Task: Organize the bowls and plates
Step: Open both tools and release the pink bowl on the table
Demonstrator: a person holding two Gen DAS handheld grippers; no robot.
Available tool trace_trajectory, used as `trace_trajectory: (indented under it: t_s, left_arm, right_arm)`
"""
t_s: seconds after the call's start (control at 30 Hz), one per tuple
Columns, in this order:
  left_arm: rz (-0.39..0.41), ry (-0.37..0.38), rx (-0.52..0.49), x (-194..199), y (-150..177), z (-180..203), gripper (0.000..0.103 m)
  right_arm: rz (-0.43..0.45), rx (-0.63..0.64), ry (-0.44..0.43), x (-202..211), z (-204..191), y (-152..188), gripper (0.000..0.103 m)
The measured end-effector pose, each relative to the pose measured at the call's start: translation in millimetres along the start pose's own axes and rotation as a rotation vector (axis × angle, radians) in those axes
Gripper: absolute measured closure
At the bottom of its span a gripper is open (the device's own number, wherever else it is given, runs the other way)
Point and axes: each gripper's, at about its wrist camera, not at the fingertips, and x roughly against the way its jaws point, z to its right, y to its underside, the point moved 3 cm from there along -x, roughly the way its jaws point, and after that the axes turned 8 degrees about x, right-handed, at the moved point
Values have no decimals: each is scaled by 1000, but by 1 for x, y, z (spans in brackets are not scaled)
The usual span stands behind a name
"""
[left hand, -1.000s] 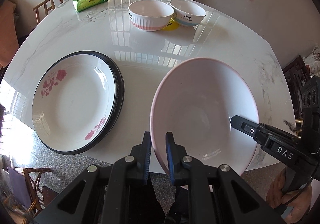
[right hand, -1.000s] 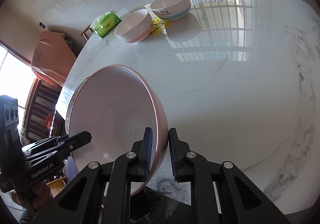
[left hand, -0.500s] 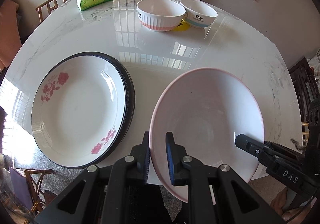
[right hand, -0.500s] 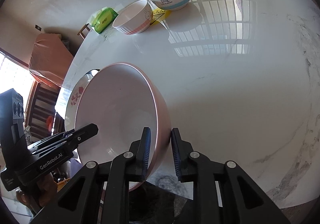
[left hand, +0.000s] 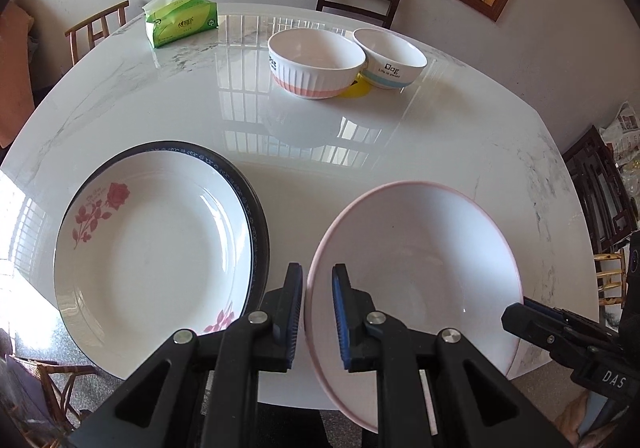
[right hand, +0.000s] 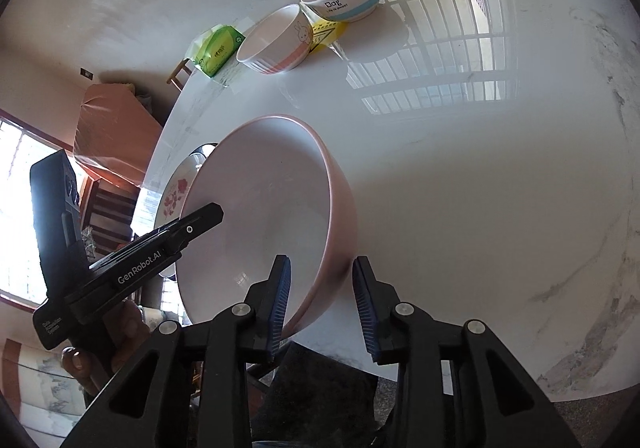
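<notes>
The left tool [left hand: 317, 300] pinches the near rim of the pink bowl [left hand: 416, 272], tilted above the tabletop [left hand: 360, 136] edge, while the right tool [right hand: 322, 298] is spreading, its pads off the rim. Held at one side only, the bowl may slip and drop. Readable: "Dog" on the blue-banded bowl [left hand: 390, 62], "GenRobot.AI", "DAS".

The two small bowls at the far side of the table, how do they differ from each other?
The ribbed bowl has vertical ridges, a pink band near its base and a rabbit drawing; the Dog bowl is smooth, with a light blue band and the word Dog. The ribbed bowl looks wider. Both are white inside, empty, upright and side by side, beside a yellow item.
</notes>
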Motion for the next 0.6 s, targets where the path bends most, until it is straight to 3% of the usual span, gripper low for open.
trace_trajectory:
  t_s: [0.2,0.33,0.6]
  left_arm:
    - [31,38,28,19,-10,-8,79]
    - [28,38,30,21,-17,-12,79]
    - [-1,40,45,14,-31,-17,79]
  right_arm:
    - [105,59,16,30,2,-13,54]
    - [159,115,40,40,4,-20,53]
    - [180,178,36,40,11,-46,55]
